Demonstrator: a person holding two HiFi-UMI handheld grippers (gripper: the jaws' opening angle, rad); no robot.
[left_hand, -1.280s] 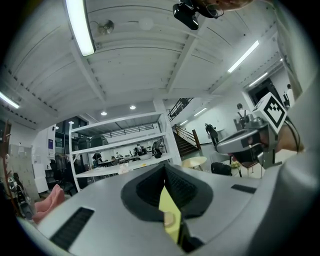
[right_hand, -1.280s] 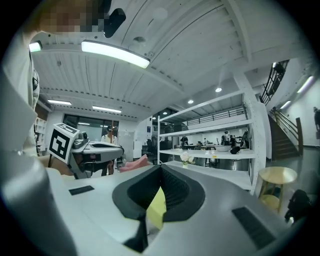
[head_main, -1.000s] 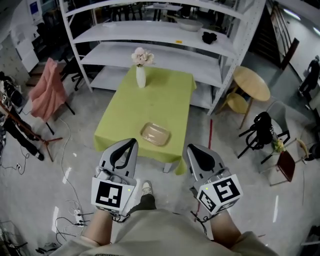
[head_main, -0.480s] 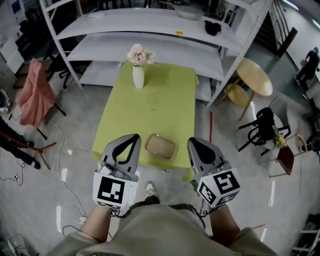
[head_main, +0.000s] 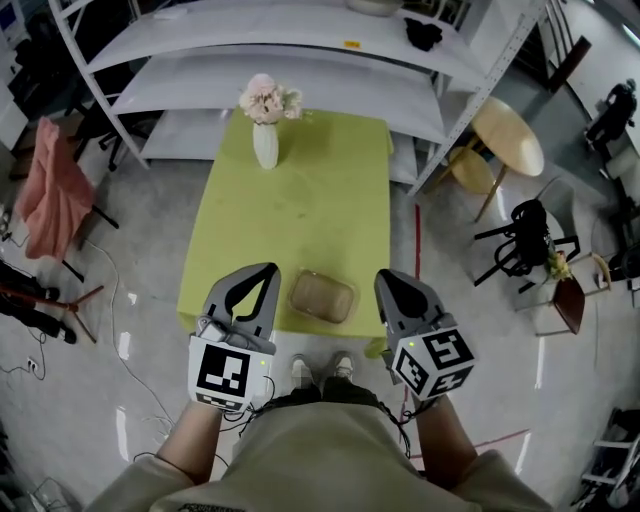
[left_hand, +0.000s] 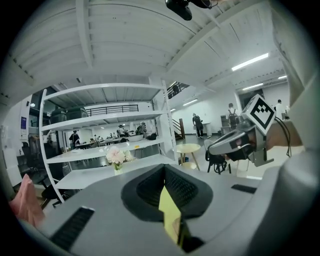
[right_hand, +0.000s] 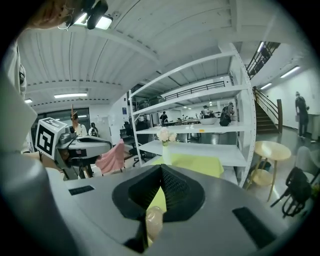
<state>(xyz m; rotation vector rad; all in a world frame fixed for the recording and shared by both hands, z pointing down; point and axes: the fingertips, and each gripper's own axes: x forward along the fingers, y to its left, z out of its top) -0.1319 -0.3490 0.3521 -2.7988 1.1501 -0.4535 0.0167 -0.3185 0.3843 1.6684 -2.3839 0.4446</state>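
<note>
The left gripper (head_main: 264, 274) and right gripper (head_main: 387, 280) are held with jaws closed and empty. The shallow beige plastic tray (head_main: 322, 296) is positioned between them, near the front edge of the lime-green cloth-covered table (head_main: 300, 190). Bare cloth is left behind it.

A big open lab or workshop hall — tall white metal shelving (head_main: 300, 70), bare concrete floor (head_main: 130, 240) with loose cables (head_main: 112, 300), strip lights (left_hand: 252, 61) overhead, a staircase (right_hand: 266, 112) — people (left_hand: 73, 138) working behind.
</note>
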